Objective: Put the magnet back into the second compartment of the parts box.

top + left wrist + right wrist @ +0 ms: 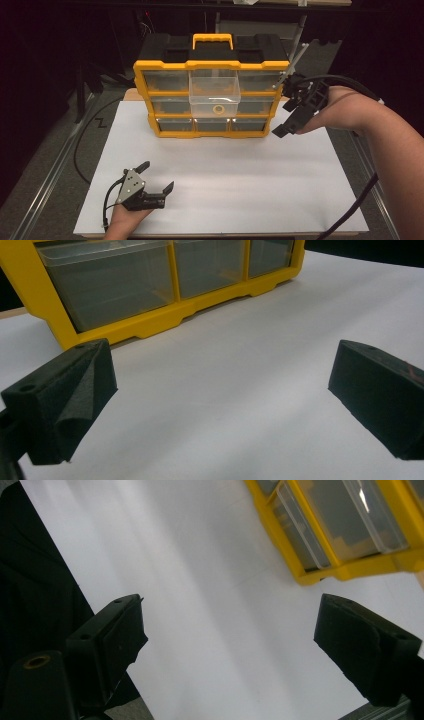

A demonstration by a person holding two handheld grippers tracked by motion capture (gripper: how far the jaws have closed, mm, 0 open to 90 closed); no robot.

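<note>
Drawer [215, 95] trouble is what I'd watch for: that clear middle one sticks well out of the yellow organizer [150, 90], off to the left of your right gripper [286, 121] and a bit beyond its tips, and there's a small yellow ring [218, 108] sitting inside it near the front wall. Your right gripper hangs in the air just off the organizer's right end with its jaws spread wide and nothing between them; in the right gripper view it's looking down at the white tabletop [200, 580] with the organizer's bottom corner [320, 572] up in its far right. Your left gripper [157, 180] rests low on the tabletop, well short of the organizer, also spread wide and empty, with the bottom row of drawers [115, 285] ahead of it and slightly left in its own view. My guess is you're going for the drawer or the ring next. If you swing the right gripper across at this height, the wide jaws could clip the yellow frame or hit the drawer side-on, and a drawer pulled that far out looks like it could tip or slide clean off, ring and all. Nothing's bracing the organizer either, so a firm shove might skid the whole thing back.
</note>
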